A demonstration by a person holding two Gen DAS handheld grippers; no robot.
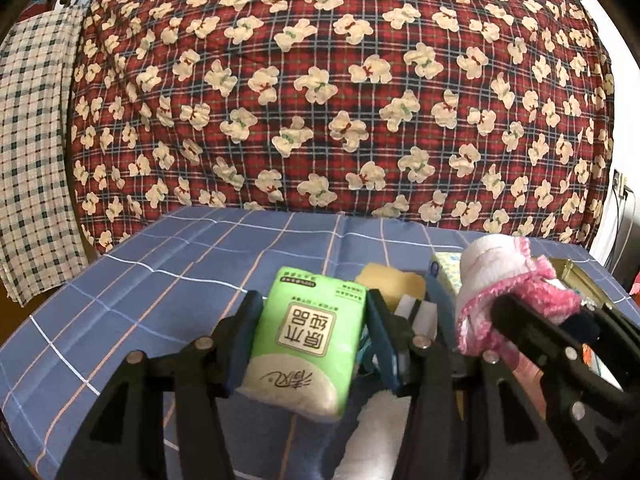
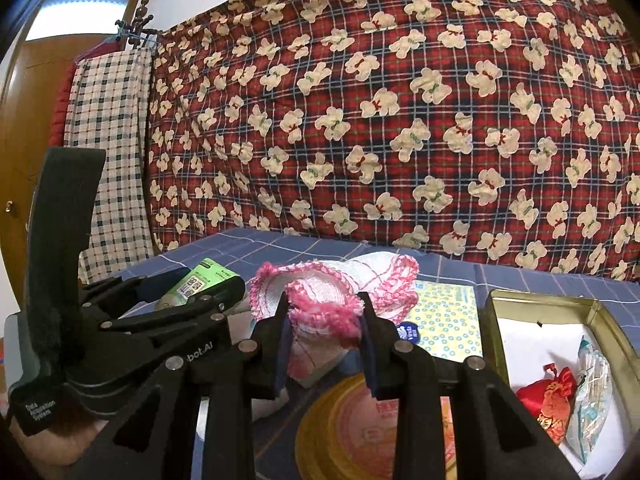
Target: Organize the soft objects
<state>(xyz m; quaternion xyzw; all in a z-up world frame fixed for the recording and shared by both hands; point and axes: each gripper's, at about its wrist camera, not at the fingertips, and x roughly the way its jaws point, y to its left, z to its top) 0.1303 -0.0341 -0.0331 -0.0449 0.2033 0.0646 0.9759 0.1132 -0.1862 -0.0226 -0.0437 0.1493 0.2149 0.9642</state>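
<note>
Left gripper [image 1: 308, 344] fingers clamp the green plastic-wrapped tissue pack [image 1: 306, 340] above the blue checked bench [image 1: 160, 264]: light, squashy, slick film, so hold mid-sides. Right gripper [image 2: 326, 344] fingers pinch the pink-trimmed white knit cloth [image 2: 332, 300], limp, w/ open gold tin [image 2: 540, 300] near right.

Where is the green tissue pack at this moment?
The green tissue pack is clamped in the left tool, centre of the left wrist view, above the blue checked cloth, left of the pink-edged white cloth held by the right tool.
</note>
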